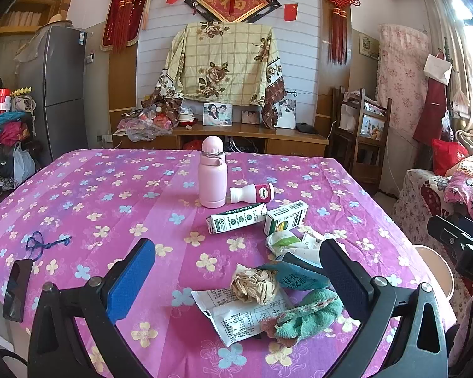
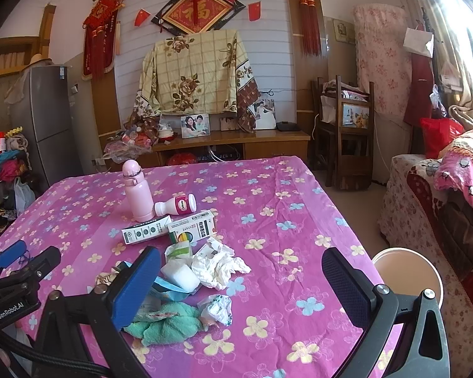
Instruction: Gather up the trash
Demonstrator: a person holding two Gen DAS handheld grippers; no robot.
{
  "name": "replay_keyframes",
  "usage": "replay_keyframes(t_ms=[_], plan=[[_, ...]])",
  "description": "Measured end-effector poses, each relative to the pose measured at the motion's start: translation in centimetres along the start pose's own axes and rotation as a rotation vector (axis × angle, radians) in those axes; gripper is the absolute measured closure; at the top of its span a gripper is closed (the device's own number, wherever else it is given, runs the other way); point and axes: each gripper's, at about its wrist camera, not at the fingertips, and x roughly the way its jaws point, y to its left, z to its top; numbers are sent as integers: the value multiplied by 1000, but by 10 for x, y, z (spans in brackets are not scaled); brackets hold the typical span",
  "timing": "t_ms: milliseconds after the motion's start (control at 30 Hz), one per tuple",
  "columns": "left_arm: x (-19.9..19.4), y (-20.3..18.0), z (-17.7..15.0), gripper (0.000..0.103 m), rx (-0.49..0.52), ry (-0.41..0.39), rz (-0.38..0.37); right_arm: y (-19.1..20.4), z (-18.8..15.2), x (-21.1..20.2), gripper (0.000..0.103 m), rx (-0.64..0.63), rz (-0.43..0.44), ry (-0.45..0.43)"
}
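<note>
Tabletop [image 1: 94,189] in pink floral cloth fills lower frame. Trash pile [image 1: 268,271] sits lower centre-right in left wrist view. Left gripper [image 1: 236,271] spread wide, holding nothing; crumpled brown paper ball [image 1: 254,285] dead ahead between its fingers, nearest pick. Right gripper [image 2: 241,278] also spread, empty; white tissue wad [image 2: 219,266] ahead, left of centre. Bin [image 2: 406,272] lower right, off table edge.

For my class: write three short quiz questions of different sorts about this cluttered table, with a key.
1. True or false: the pink flask lies on its side.
2. Which box is nearer the small bottle? A) the green-and-white carton B) the box with coloured stripes
3. Fill in: the left gripper and right gripper are both ____.

Key: 1 false, it stands upright. 2 B. 3 open.
</note>
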Motion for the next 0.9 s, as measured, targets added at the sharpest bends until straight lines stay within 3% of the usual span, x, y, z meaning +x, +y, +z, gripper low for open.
replay_keyframes(t_ms=[900], plan=[[15, 18, -4, 0, -16, 36, 16, 3, -6, 10, 0, -25, 13, 53]])
